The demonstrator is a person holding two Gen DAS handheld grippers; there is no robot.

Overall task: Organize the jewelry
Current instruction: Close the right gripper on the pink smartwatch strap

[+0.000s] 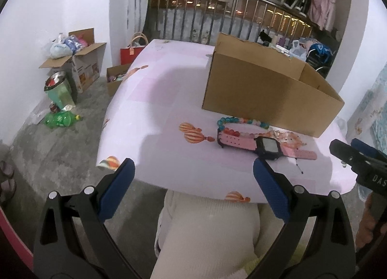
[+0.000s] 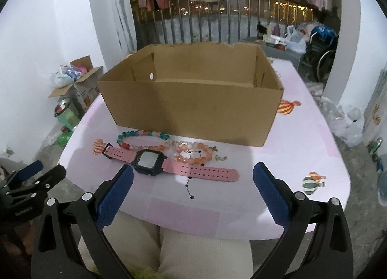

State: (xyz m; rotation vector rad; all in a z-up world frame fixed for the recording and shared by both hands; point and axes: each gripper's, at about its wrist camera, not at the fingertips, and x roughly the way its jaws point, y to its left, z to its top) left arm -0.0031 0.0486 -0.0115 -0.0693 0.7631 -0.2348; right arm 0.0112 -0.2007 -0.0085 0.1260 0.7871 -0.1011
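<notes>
A pink-strapped watch with a black case lies flat on the pink table, in front of an open cardboard box. Behind the watch lie a blue-and-pink bead bracelet, an orange bead bracelet and a thin gold chain. My right gripper stands open just short of the watch. In the left wrist view the watch, bracelets and box sit to the right. My left gripper is open over the table's near edge, holding nothing.
The person's cream-trousered legs sit under the table's near edge. On the floor at the left are an open carton of bags, a steel bin, a green bottle and a red bag. A railing with hanging clothes stands behind.
</notes>
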